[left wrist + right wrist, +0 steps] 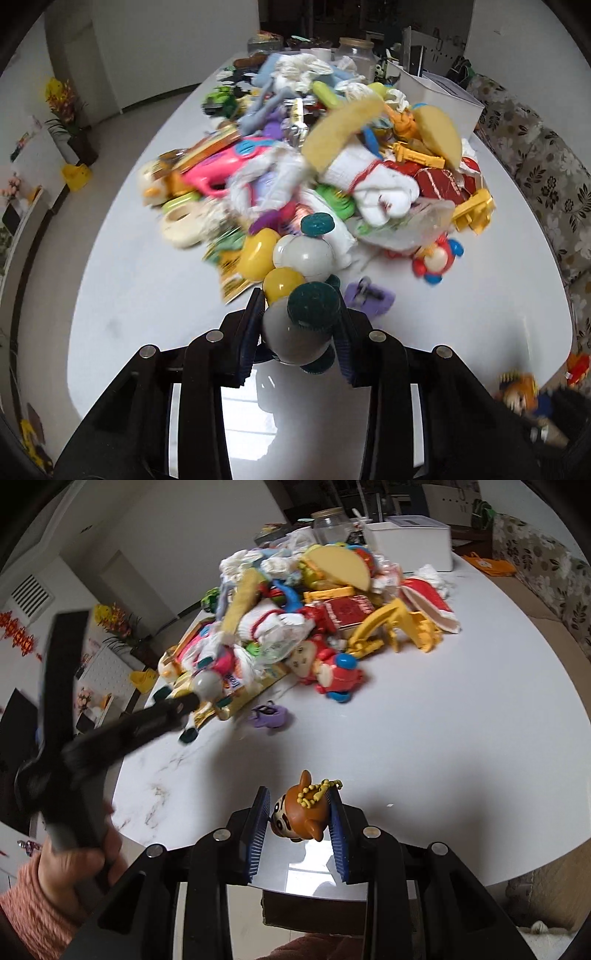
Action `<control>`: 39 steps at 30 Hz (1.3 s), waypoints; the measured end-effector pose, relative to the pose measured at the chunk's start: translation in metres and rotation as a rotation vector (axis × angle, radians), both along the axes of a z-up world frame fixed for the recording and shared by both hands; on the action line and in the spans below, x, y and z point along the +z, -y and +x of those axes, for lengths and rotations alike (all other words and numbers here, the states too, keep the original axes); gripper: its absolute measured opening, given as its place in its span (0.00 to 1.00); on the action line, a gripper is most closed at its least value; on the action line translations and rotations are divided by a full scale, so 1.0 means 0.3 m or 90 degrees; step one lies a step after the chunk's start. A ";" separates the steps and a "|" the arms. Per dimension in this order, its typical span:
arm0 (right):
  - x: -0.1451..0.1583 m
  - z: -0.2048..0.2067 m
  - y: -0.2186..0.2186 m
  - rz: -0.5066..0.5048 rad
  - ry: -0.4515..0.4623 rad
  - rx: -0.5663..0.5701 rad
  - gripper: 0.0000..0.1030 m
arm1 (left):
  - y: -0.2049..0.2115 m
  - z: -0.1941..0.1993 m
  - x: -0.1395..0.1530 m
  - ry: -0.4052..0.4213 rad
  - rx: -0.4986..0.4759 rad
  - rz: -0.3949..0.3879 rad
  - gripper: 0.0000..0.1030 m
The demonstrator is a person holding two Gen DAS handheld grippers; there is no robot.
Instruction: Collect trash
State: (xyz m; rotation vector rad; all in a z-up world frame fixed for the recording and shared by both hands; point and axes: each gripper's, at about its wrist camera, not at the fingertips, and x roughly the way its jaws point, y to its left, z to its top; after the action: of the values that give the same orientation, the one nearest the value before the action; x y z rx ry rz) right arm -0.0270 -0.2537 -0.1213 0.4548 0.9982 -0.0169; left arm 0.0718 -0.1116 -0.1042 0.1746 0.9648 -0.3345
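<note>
Sitting between both left claw (301, 332) pads: grey-white ball toy (295, 339).

Glossy white marble-look tabletop (424, 720), faintly veined. Smooth shiny plastic on grey ball toy (295, 339), rough dark-green caps (314, 302). Glossy brown plastic figurine (301, 812), beaded chain. Ribbed blue rubber pads (258, 834). White knit cloth glove (376, 181).

Left gripper (301, 332) angled steeply downward, jaws part-way closed and pinching a grey-and-white toy with green discs (299, 328) between the pads. Right gripper (300, 818) tilted down likewise — jaws clamped on a brown figure keychain (301, 812). Left hand (74, 864), pink-sleeved, wrapped round its handle.
</note>
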 end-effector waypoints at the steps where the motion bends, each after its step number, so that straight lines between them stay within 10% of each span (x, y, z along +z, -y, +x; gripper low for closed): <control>1: 0.000 0.006 -0.012 -0.002 0.000 0.006 0.30 | -0.019 -0.011 0.003 0.000 0.001 0.002 0.34; 39: 0.037 0.057 -0.140 -0.081 -0.020 0.012 0.30 | -0.213 -0.065 0.285 0.079 -0.041 -0.075 0.21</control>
State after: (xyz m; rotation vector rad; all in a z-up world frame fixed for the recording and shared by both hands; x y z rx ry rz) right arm -0.0099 -0.2117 -0.1101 0.3291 1.0251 -0.0705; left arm 0.0524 -0.0478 -0.0186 0.1179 0.8155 -0.4341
